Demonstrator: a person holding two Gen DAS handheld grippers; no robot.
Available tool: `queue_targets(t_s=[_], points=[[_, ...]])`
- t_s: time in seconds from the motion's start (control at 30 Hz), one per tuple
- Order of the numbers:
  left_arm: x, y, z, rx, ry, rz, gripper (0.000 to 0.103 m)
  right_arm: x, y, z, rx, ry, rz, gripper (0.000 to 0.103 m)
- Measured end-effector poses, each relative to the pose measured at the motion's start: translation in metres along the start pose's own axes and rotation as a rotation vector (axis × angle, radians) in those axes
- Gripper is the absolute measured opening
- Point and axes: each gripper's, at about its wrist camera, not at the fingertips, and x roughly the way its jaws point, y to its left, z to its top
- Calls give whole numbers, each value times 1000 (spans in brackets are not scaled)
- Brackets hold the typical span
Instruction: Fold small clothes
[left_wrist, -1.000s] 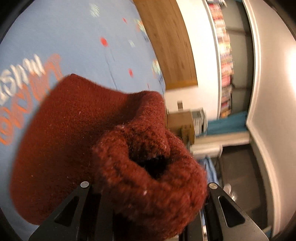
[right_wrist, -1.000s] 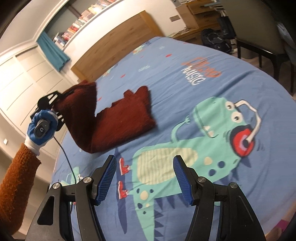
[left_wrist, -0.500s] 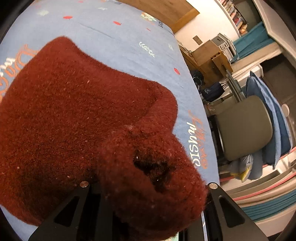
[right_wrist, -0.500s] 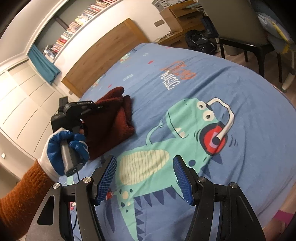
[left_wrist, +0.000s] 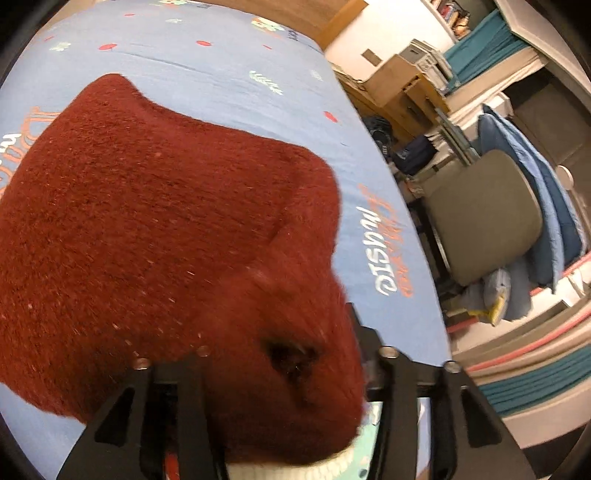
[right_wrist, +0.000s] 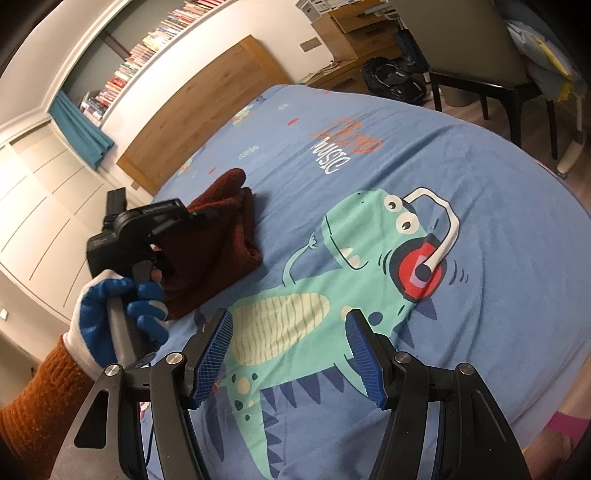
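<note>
While left hand-held gripper (left_wrist: 280, 369) is gripping the red knit (left_wrist: 155, 221), right one (right_wrist: 288, 354), gaping wide, idling at 6 o'clock; lay fold flat, edges aligned.

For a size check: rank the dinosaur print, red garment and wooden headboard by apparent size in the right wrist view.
1. dinosaur print, clearly largest.
2. wooden headboard and red garment: look similar; the headboard is farther away and the left gripper hides part of the garment, so unranked.

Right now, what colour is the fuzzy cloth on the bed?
Dark red fuzzy cloth, clearest in the left wrist view.
</note>
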Motion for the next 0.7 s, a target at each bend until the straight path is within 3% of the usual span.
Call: queue_targets(t_s=[0.33,0.47,0.57,0.7], points=[[-8,-14,6,72,69,-104,51,5,18,4,-56,24,-16,65],[-37,-13,8,187,56,-117,51,12,32,13,-97,31,-15,65],[-69,1,10,287,17,-84,51,22,53,21,-149,38,2,65],[-103,31,18,400,-44,35,51,45,90,32,-229,56,45,65]])
